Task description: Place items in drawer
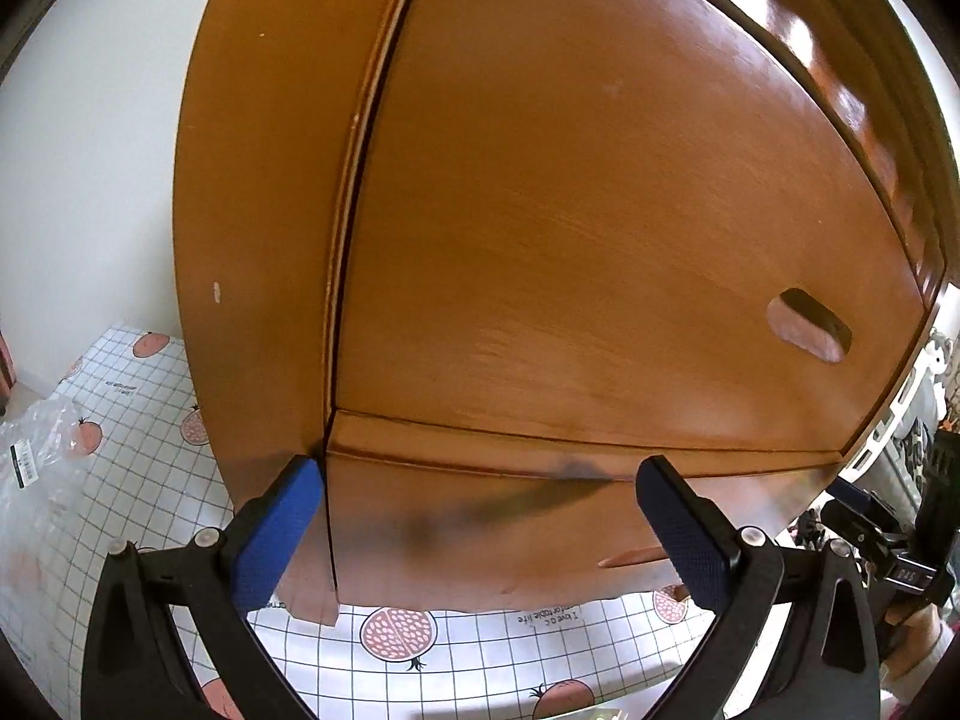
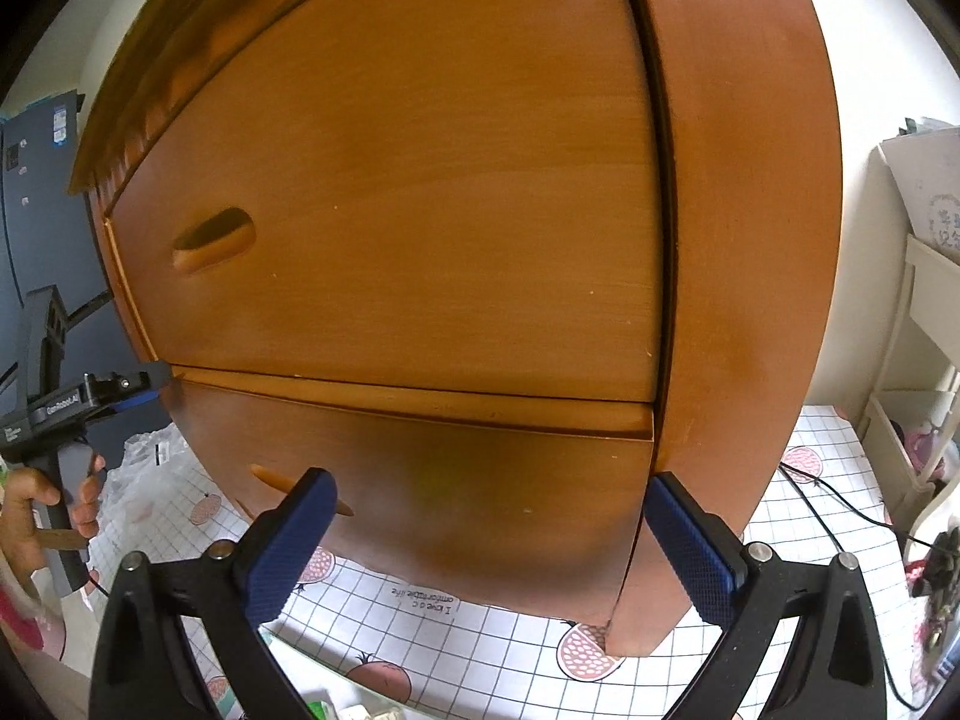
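A small brown wooden cabinet stands close ahead on a gridded tablecloth. Its tall upper drawer front (image 1: 600, 228) (image 2: 390, 210) has an oval finger slot (image 1: 810, 324) (image 2: 213, 239). Below it the lower drawer front (image 1: 510, 528) (image 2: 432, 492) carries a thin wooden pull (image 2: 282, 480). Both drawers look closed. My left gripper (image 1: 474, 534) is open just before the lower drawer's left end, nothing between its blue pads. My right gripper (image 2: 489, 546) is open before the lower drawer's right half, also holding nothing. The left gripper (image 2: 129, 387) shows at the cabinet's left side, held by a hand (image 2: 36, 510).
The white tablecloth (image 1: 480, 660) with pomegranate prints covers the table. A clear plastic bag (image 1: 42, 450) lies left of the cabinet. A white shelf unit (image 2: 918, 360) and a black cable (image 2: 840, 498) are to the right. Small items peek at the bottom edge (image 2: 336, 711).
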